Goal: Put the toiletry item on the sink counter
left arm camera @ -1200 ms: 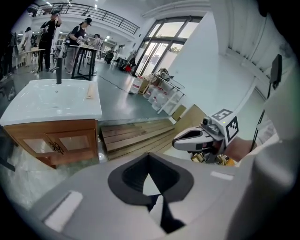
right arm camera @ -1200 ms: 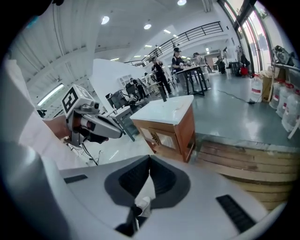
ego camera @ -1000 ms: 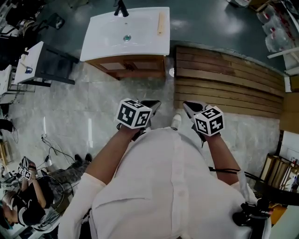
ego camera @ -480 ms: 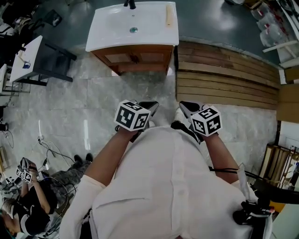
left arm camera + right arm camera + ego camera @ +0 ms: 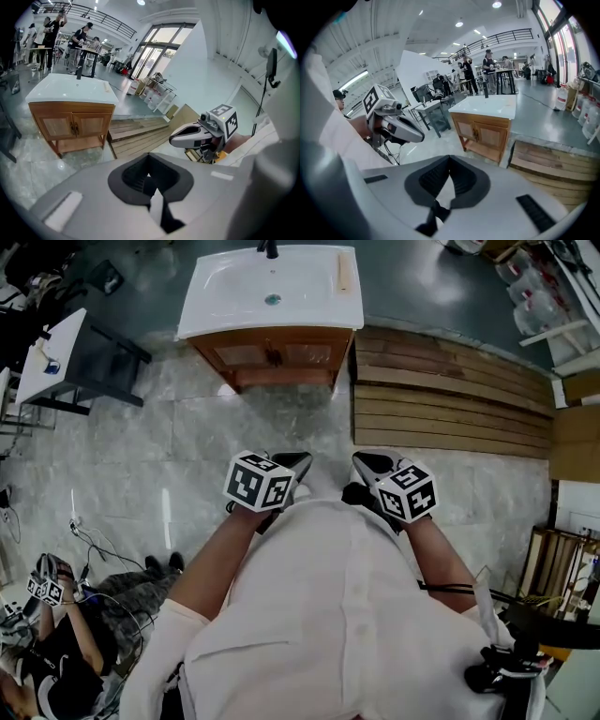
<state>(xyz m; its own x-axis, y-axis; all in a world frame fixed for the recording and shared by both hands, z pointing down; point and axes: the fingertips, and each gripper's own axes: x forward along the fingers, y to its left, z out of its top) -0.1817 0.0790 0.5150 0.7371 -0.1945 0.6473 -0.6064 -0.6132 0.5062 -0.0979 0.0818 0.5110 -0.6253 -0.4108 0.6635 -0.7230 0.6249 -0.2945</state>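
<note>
The white sink counter (image 5: pixel 234 306) on its wooden cabinet stands at the top of the head view, some way ahead of me across the marble floor. A beige stick-shaped toiletry item (image 5: pixel 344 271) lies on the counter's right side, also showing as a toiletry item (image 5: pixel 107 86) in the left gripper view. My left gripper (image 5: pixel 300 463) and right gripper (image 5: pixel 364 465) hang side by side in front of the person's white shirt, both shut with nothing between the jaws. The left gripper (image 5: pixel 149 157) and the right gripper (image 5: pixel 449 161) face the counter (image 5: pixel 485 105).
A slatted wooden platform (image 5: pixel 450 399) lies right of the sink. A dark table (image 5: pixel 84 362) stands at the left. A person sits on the floor (image 5: pixel 56 652) at the lower left beside cables. Plastic jugs (image 5: pixel 534 296) are at the upper right.
The sink counter has slid up and a little right in the head view. Both grippers stay shut in front of the shirt, shifted slightly left.
</note>
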